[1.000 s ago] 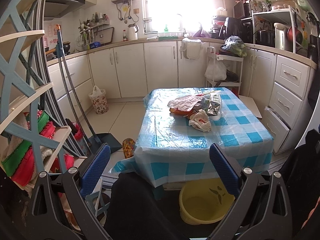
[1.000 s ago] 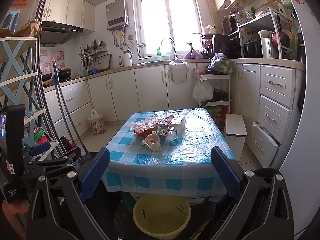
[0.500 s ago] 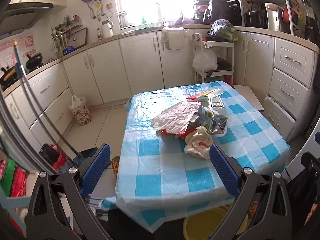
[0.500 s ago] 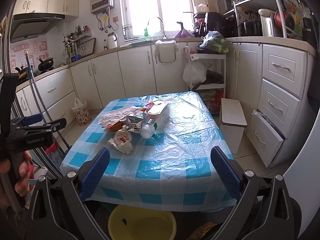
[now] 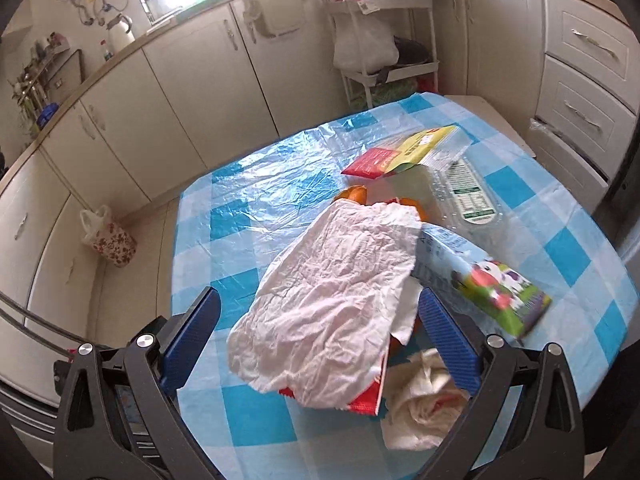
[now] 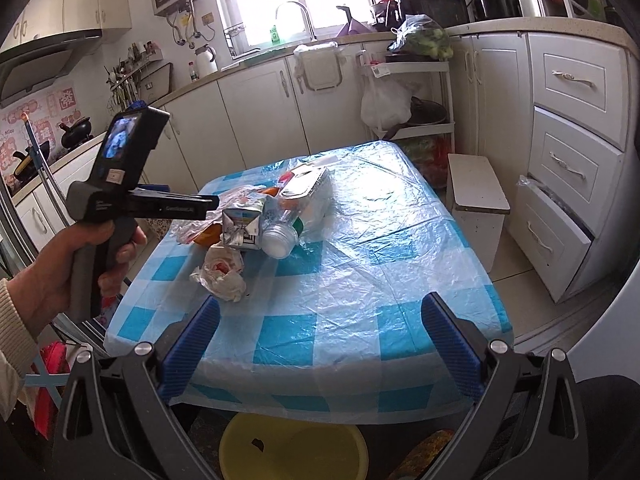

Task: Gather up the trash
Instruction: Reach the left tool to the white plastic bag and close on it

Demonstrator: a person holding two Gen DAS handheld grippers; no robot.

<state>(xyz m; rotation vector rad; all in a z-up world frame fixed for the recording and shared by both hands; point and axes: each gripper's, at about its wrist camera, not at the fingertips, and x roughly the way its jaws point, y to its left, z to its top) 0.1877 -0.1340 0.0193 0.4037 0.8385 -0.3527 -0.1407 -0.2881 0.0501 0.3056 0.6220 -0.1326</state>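
The left gripper (image 5: 318,342), jaws wide and holding nothing, hangs over the crumpled white paper bag (image 5: 324,308). The right gripper (image 6: 318,344) is wide too, with the yellow plastic bucket (image 6: 294,450) at 6 o'clock.

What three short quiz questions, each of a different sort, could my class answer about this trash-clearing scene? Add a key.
1. True or false: the left gripper is shut on the crumpled paper.
2. Where is the yellow bucket? A on the table; B on the floor under the table's near edge; C on the counter.
3. Fill in: the milk carton lies beside a plastic ____.

Key: 1 false, both grippers are open; 2 B; 3 bottle.
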